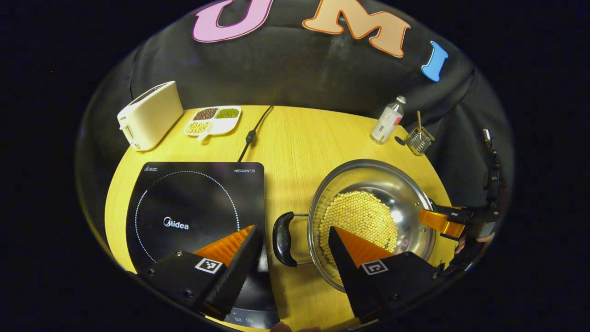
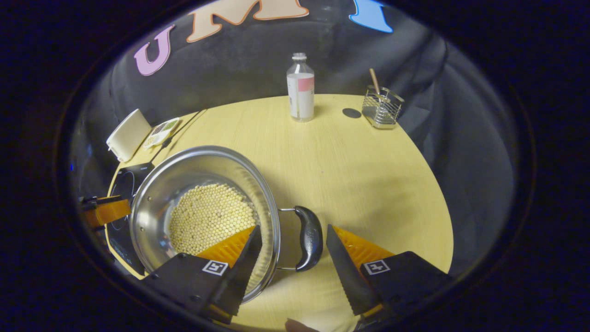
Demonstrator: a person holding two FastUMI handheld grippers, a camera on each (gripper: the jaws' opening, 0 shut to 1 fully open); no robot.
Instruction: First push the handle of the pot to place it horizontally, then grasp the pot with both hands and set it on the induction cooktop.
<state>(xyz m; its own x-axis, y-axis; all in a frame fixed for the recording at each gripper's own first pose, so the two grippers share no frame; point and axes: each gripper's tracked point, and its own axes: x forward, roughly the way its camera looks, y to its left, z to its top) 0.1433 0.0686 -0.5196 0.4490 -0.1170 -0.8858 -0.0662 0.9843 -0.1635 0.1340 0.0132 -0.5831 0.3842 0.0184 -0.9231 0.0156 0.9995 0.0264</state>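
left tool [image 1: 292,246] wide, straddling pot [image 1: 368,184] handle [image 1: 282,239] | right tool [image 2: 292,246] wide, likewise | cooktop [image 1: 193,203] part-hidden

Open wood around the shiny steel pot of pale beans [image 1: 368,207], clutter only at the far rim.

Left of the pot a bare strip of yellow wooden table [image 1: 295,147] runs to the flat black induction cooktop [image 1: 193,207], whose top is free. Beyond that strip a black power cord [image 1: 251,136] lies across the wood. Far left of the pot stand a cream toaster [image 1: 150,115] and a white divided dish of beans [image 1: 213,121]; behind the pot, a clear plastic bottle [image 2: 300,87] and a wire basket [image 2: 381,108], well apart from it.
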